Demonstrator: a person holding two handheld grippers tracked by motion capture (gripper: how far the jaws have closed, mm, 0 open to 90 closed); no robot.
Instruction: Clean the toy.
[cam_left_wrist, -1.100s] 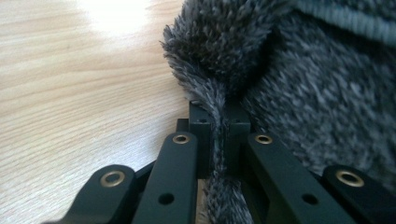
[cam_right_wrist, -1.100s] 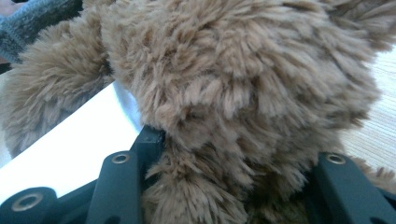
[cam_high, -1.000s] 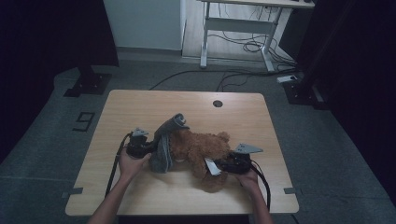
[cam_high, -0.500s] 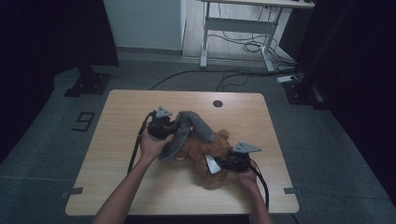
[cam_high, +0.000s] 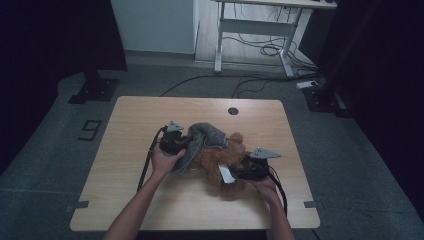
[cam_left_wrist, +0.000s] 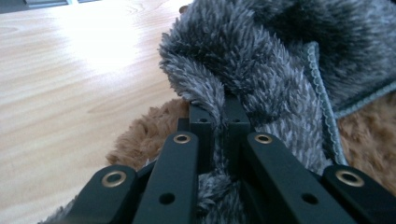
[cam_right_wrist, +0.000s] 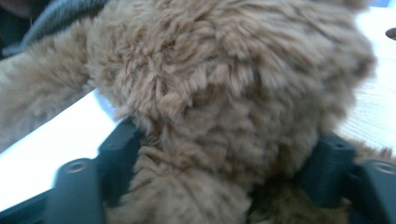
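A brown plush bear (cam_high: 220, 157) lies in the middle of the wooden table (cam_high: 150, 115), with a grey fluffy cloth (cam_high: 202, 135) draped over its far left side. My left gripper (cam_high: 182, 145) is at the bear's left, shut on a fold of the cloth (cam_left_wrist: 261, 60); its jaws (cam_left_wrist: 218, 112) meet tightly in the pile, above brown fur (cam_left_wrist: 144, 135). My right gripper (cam_high: 235, 175) is at the bear's near right. Its jaws (cam_right_wrist: 227, 140) have just been opening and stand wide on either side of a thick plush limb (cam_right_wrist: 224, 93). A white tag (cam_right_wrist: 60, 130) shows beside it.
A round cable hole (cam_high: 233, 111) sits near the table's far edge. Beyond the table stand a white desk frame (cam_high: 255, 30) with floor cables, and a black stand base (cam_high: 95, 90) at the left. A "9" mark (cam_high: 90, 130) is on the floor.
My left gripper has carried the grey cloth to the right and a little up, so it now lies over the bear. The right hand has stayed in place.
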